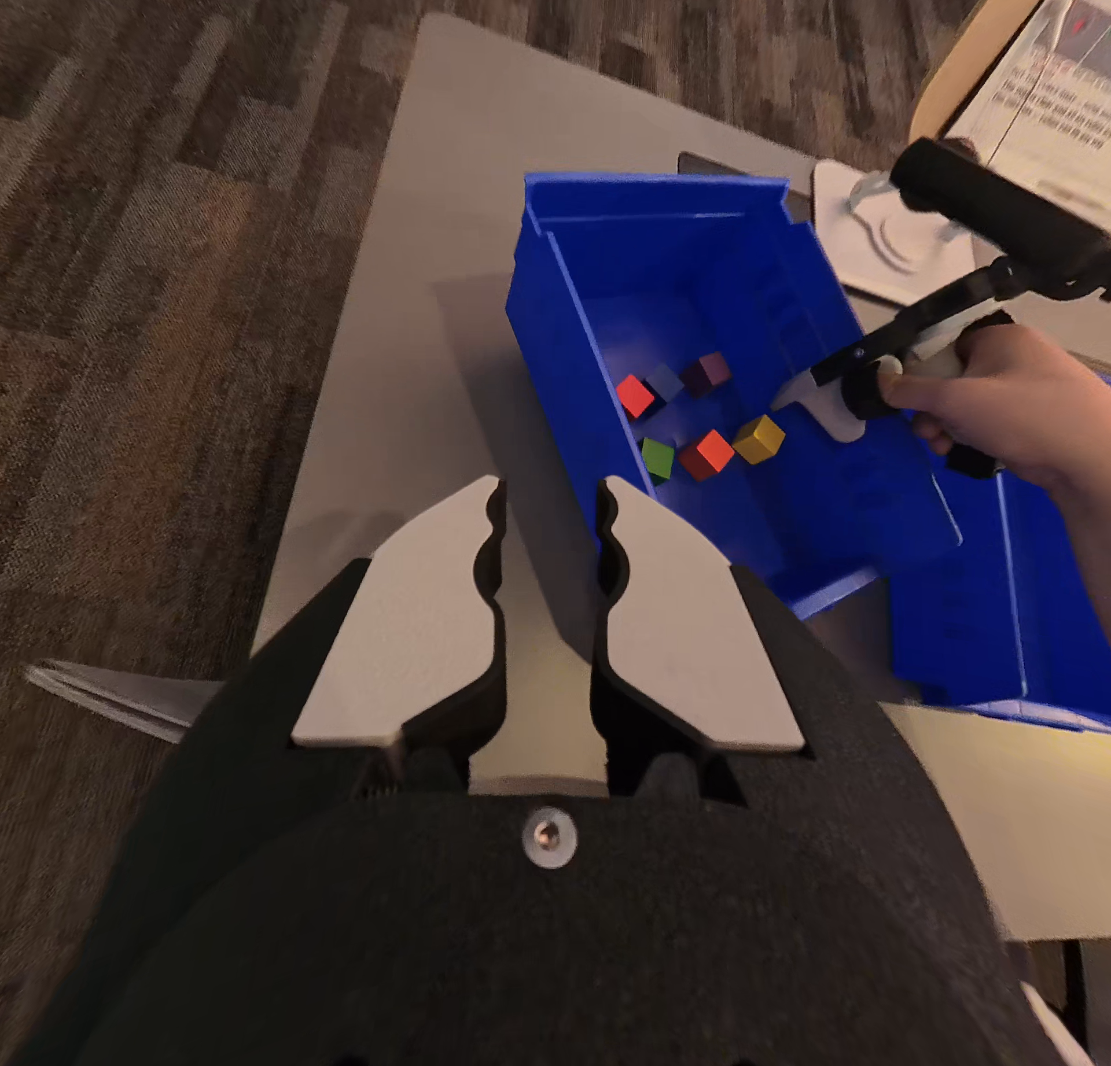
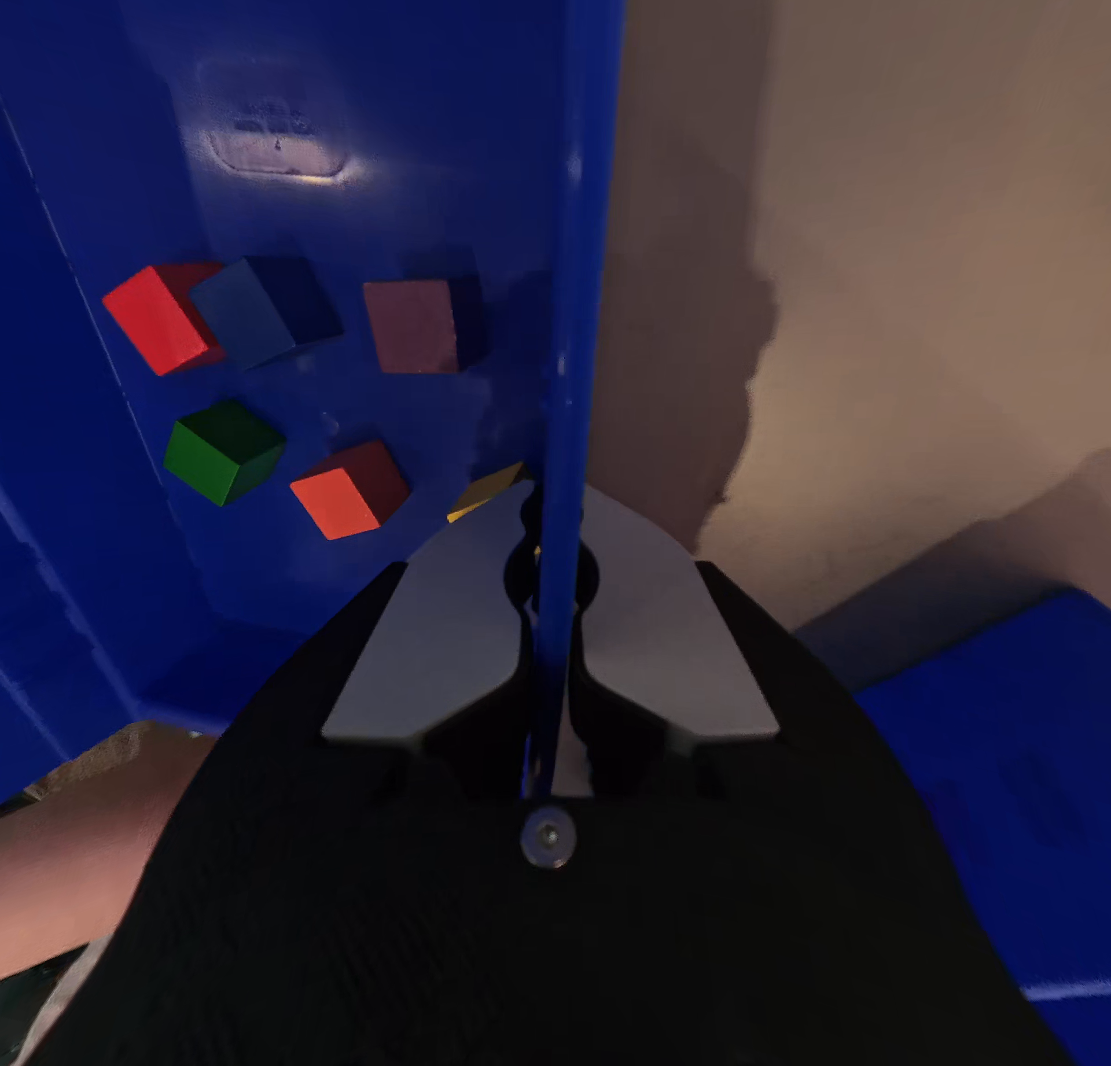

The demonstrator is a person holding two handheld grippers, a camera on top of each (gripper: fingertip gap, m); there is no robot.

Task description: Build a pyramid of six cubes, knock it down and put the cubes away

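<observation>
My right gripper (image 2: 550,547) pinches the near side wall of the blue plastic bin (image 1: 673,208), fingers closed on the thin wall, one inside and one outside. My left gripper (image 1: 550,490) hangs above the grey tabletop (image 1: 421,256) just beside the bin's other long wall, fingers apart and empty.

All six cubes lie loose on the bin floor: the red cube (image 1: 635,394), the blue cube (image 1: 664,381) touching it and the purple cube (image 1: 709,371) in one row; the green cube (image 1: 656,459), the orange cube (image 1: 709,451) and the yellow cube (image 1: 760,438) in another. No cube stands on the tabletop, so I judge that either nothing is built yet or everything is already put away; I cannot tell which from this.

The bin's long axis runs from the table's far edge toward me, its cut-down open front at my end. A second blue bin (image 1: 1022,586) sits beside it.
</observation>
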